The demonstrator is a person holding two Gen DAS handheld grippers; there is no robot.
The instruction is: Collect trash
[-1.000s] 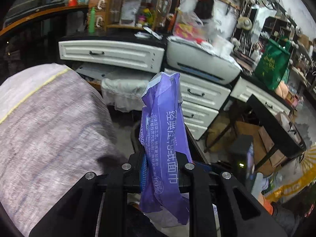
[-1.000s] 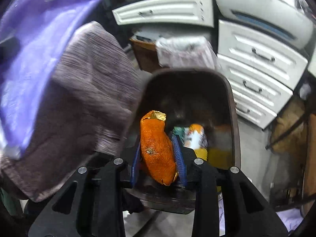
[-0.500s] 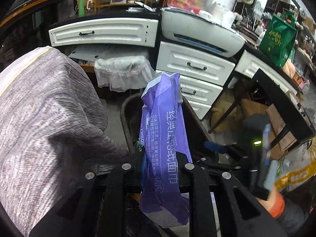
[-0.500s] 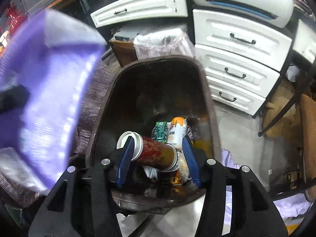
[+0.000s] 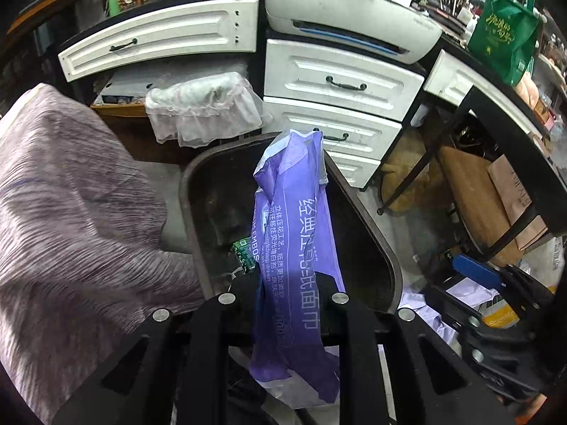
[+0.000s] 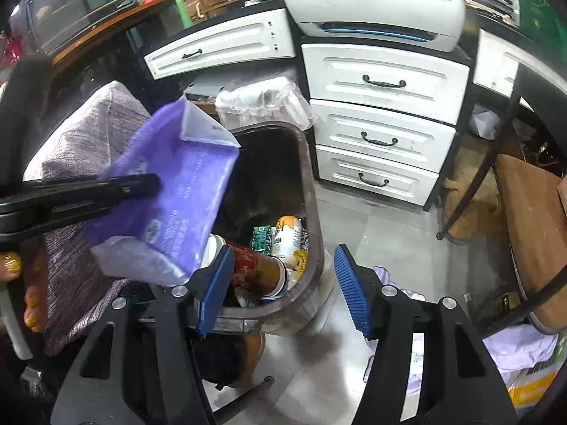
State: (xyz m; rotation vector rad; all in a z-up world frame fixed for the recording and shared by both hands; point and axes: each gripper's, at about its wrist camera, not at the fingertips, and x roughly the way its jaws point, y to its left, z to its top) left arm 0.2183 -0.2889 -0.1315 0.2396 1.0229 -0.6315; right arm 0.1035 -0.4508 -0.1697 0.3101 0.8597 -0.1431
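My left gripper (image 5: pixel 288 283) is shut on a purple plastic tissue wrapper (image 5: pixel 294 248) and holds it over the dark brown trash bin (image 5: pixel 375 248). In the right wrist view the wrapper (image 6: pixel 177 191) hangs above the bin's left rim (image 6: pixel 317 233), pinched by the left gripper's fingers (image 6: pixel 106 187). My right gripper (image 6: pixel 283 287) is open and empty just above the bin's near rim. In the bin lie a red cup (image 6: pixel 255 269), a yellow-white can (image 6: pixel 288 233) and a green packet (image 6: pixel 260 237).
A grey-purple cloth-covered surface (image 5: pixel 71 230) lies left of the bin. White drawers (image 6: pixel 382 131) and a lined white bin (image 6: pixel 262 102) stand behind it. A black-framed table with a wooden stool (image 5: pixel 475 191) is at the right. Papers litter the floor (image 6: pixel 514 350).
My right gripper opened and let go of the orange peel, which dropped out of sight. My left gripper carried the purple wrapper forward over the bin.
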